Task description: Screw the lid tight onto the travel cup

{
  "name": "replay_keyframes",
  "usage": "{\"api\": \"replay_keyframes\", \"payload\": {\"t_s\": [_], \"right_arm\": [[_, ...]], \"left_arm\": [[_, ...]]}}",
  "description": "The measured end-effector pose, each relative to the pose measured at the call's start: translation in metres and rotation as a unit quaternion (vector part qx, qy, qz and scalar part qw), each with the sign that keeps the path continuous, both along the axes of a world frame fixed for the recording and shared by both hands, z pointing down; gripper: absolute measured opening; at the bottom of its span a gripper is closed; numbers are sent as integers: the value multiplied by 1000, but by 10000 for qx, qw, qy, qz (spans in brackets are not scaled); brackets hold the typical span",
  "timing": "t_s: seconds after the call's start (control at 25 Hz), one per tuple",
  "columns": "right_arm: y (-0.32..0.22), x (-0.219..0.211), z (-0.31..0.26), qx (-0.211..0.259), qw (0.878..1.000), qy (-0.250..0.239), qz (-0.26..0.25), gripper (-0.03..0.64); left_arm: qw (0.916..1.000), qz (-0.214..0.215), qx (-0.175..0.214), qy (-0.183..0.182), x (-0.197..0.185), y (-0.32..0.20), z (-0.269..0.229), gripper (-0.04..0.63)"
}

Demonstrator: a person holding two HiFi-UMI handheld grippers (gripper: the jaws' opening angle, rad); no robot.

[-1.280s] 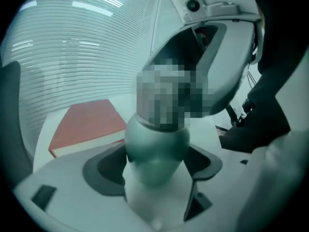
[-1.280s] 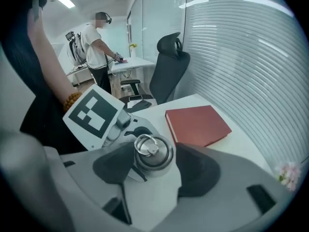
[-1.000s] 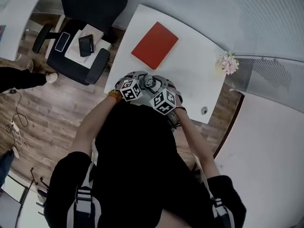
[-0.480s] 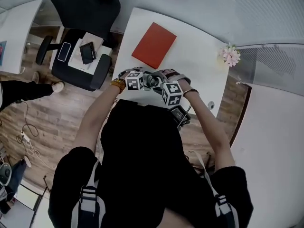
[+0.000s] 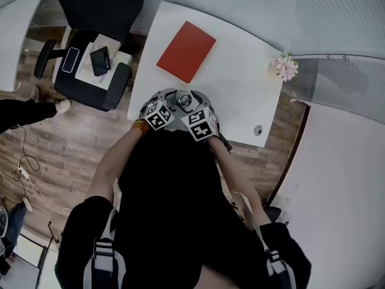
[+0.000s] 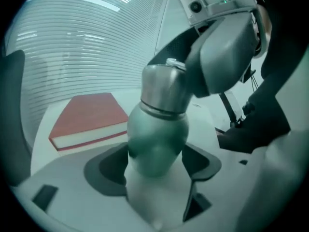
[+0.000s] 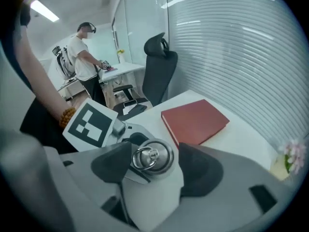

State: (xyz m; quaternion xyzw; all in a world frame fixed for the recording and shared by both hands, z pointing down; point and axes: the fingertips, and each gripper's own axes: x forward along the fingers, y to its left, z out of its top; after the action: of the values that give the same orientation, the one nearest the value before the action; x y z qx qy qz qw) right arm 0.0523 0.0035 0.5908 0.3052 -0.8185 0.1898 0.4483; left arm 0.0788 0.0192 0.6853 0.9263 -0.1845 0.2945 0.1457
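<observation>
A steel travel cup (image 6: 157,134) stands upright on the white table (image 5: 240,95) near its front edge, with the silver lid (image 6: 164,86) on top. My left gripper (image 6: 157,166) is shut on the cup's body, a pad pressing each side. My right gripper (image 7: 153,161) comes down over the lid (image 7: 152,157), which has a ring on top. Its jaws are opening: the lid sits between the dark pads (image 7: 200,170), and a gap shows on the right side. In the head view both grippers (image 5: 171,106) (image 5: 192,107) crowd the cup (image 5: 183,100).
A red book (image 5: 186,52) lies on the table behind the cup. A small pot of pink flowers (image 5: 284,67) stands at the far right corner. An office chair (image 5: 90,65) with devices on its seat stands left of the table. A person (image 7: 84,52) stands at a distant desk.
Half a second ago the right gripper stood out to the right of the cup; now it is back close beside the left one, over the lid. The left gripper still holds the cup.
</observation>
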Motion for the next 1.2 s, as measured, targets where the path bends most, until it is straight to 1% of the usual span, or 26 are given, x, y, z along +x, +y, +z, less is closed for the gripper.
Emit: {"api": "replay_keyframes", "payload": {"t_s": [0.04, 0.08, 0.16, 0.24, 0.32, 0.4, 0.44, 0.48, 0.56, 0.6, 0.64, 0.68, 0.72, 0.76, 0.84, 0.88, 0.92, 1.0, 1.08, 1.16, 1.2], "right_arm": [[3, 0, 2, -93, 9999, 43, 17, 286], [4, 0, 3, -135, 9999, 76, -39, 273], [5, 0, 4, -115, 9993, 130, -324, 270], [5, 0, 4, -113, 9967, 172, -785, 270], [9, -2, 5, -163, 9891, 228, -1447, 270], [10, -5, 7, -201, 9744, 317, -2216, 268], [10, -5, 7, -197, 9643, 375, -2614, 268], [11, -5, 7, -185, 9522, 444, -3018, 268], [22, -4, 8, -189, 9242, 585, -3768, 268], [25, -5, 8, -167, 9122, 644, -4042, 268], [23, -5, 8, -112, 9054, 683, -4189, 268], [21, -5, 6, -50, 9060, 679, -4178, 270], [20, -4, 3, -2, 9145, 610, -4001, 272], [19, -2, -2, 28, 9290, 475, -3669, 275], [9, 0, -13, 77, 9630, 167, -2688, 298], [2, 1, -16, 108, 9765, 67, -2152, 296], [-4, 2, -18, 127, 9861, 22, -1657, 296], [-8, 2, -14, 142, 9959, 44, -891, 296], [-7, 1, -7, 166, 9992, 159, -337, 293], [-4, -1, -1, 255, 9992, 322, 10, 265], [-3, -2, 1, 334, 9986, 408, 43, 256]], "left_arm": [[10000, 45, -25, -13, 1, 2, 1, 352], [9999, 121, -40, -34, 2, 3, 1, 350], [9994, 334, -50, -98, 3, 2, 2, 347], [9979, 613, -64, -174, 4, 1, 2, 347], [9946, 990, -97, -285, 3, 2, 3, 347], [9888, 1423, -98, -437, 1, 0, 5, 347], [9848, 1656, -90, -518, 1, -2, 5, 347], [9798, 1905, -85, -604, 1, -3, 5, 347], [9666, 2435, -137, -788, 1, 5, 5, 347], [9601, 2651, -167, -880, 0, 7, 6, 347], [9554, 2787, -193, -954, 0, 4, 6, 348], [9539, 2825, -236, -989, 1, 1, 6, 351], [9556, 2764, -300, -976, 2, 1, 4, 353], [9600, 2620, -360, -921, 3, 2, 3, 355], [9729, 2169, -350, -726, -1, 0, -1, 369], [9796, 1897, -288, -596, -5, -5, -5, 371], [9856, 1613, -216, -453, -7, -8, -10, 371], [9941, 1065, -65, -197, -5, -10, -18, 371], [9981, 617, 51, -45, 1, -9, -21, 371], [9996, 260, 54, 45, 7, -2, -21, 369], [9999, 121, 34, 79, 8, 0, -20, 364]]}}
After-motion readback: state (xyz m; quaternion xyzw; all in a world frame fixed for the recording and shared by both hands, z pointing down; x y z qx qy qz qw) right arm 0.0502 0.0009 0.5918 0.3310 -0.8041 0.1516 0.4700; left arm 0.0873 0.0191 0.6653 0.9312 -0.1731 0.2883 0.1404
